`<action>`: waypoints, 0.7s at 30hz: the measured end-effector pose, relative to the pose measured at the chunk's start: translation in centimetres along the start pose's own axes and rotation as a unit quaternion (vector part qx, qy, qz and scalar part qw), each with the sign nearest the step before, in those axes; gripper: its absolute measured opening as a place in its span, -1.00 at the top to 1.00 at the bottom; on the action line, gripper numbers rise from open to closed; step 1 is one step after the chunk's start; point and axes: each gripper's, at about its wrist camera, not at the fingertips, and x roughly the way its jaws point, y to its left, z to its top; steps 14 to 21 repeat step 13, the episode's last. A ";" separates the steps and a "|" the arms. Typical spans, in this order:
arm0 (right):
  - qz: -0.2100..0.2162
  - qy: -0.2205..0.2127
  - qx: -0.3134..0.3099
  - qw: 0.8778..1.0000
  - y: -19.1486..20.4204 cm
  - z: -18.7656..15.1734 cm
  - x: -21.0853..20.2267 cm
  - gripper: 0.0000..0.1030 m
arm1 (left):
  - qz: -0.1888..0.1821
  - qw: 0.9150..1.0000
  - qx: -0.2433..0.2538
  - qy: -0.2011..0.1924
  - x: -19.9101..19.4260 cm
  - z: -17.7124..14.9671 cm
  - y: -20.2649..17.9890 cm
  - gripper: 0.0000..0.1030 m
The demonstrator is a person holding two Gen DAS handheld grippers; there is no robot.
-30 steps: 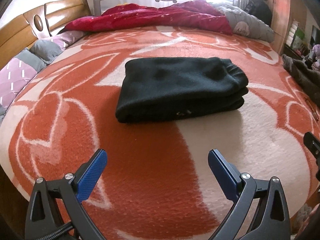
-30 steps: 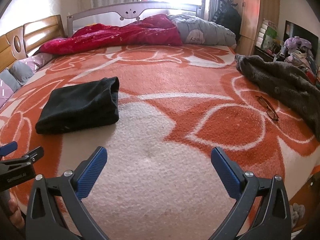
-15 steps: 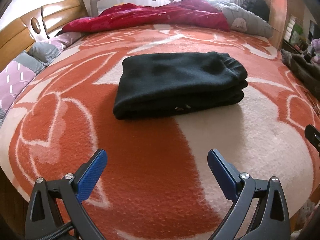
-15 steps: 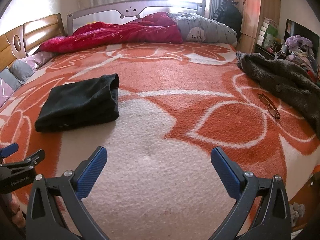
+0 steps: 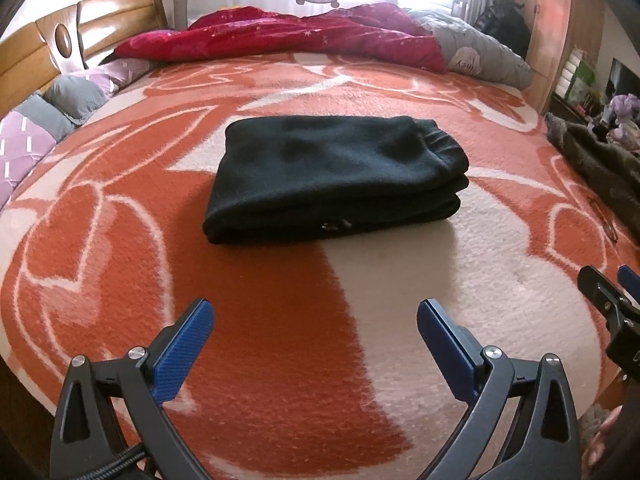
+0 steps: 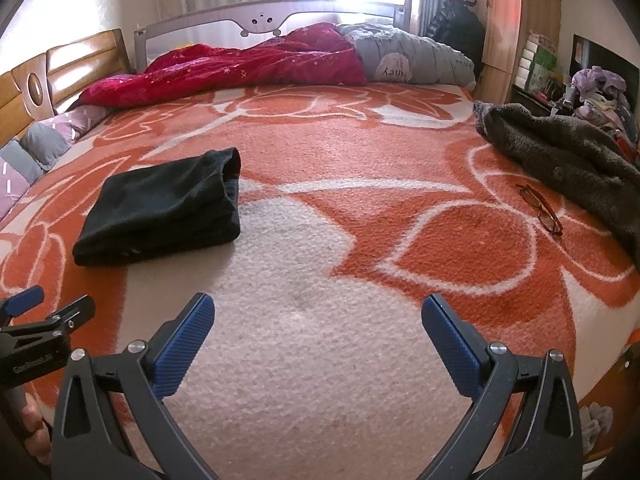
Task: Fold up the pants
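Bed blanket (image 5: 280,340), orange w/ white floral lines, is filling both views. Red quilt (image 5: 288,36) and grey quilt (image 6: 416,60) are lying bunched along far edge by the rail; wooden headboard (image 5: 80,36) is showing at left, w/ pillows (image 5: 48,116) below it. Grey-brown fuzzy garment (image 6: 560,156) is sprawling at blanket's R edge. Black pants (image 5: 332,176) are sitting folded into a compact stacked rectangle, mid-blanket, elastic end toward the R, well apart from both tools. L gripper (image 5: 314,320) is hovering over near edge of blanket, facing the pants, fingers spread wide, gripping nothing. R gripper (image 6: 318,316) is hovering over a white patch to the R of the pants, fingers likewise wide apart, nothing between them. Glasses (image 6: 540,208) are lying just beside the fuzzy garment. Each tool's tip is peeking into the other's view at frame edge.
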 end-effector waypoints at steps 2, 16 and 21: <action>0.000 0.001 0.001 1.000 0.1 0.0 0.1 -1.00 | 0.000 1.000 0.001 0.001 0.0 0.1 -0.1 -0.98; 0.001 0.007 0.007 1.000 -0.5 0.3 0.5 -1.00 | -0.006 1.000 -0.002 0.009 0.1 0.3 -0.3 -0.98; 0.001 0.007 0.007 1.000 -0.5 0.3 0.5 -1.00 | -0.006 1.000 -0.002 0.009 0.1 0.3 -0.3 -0.98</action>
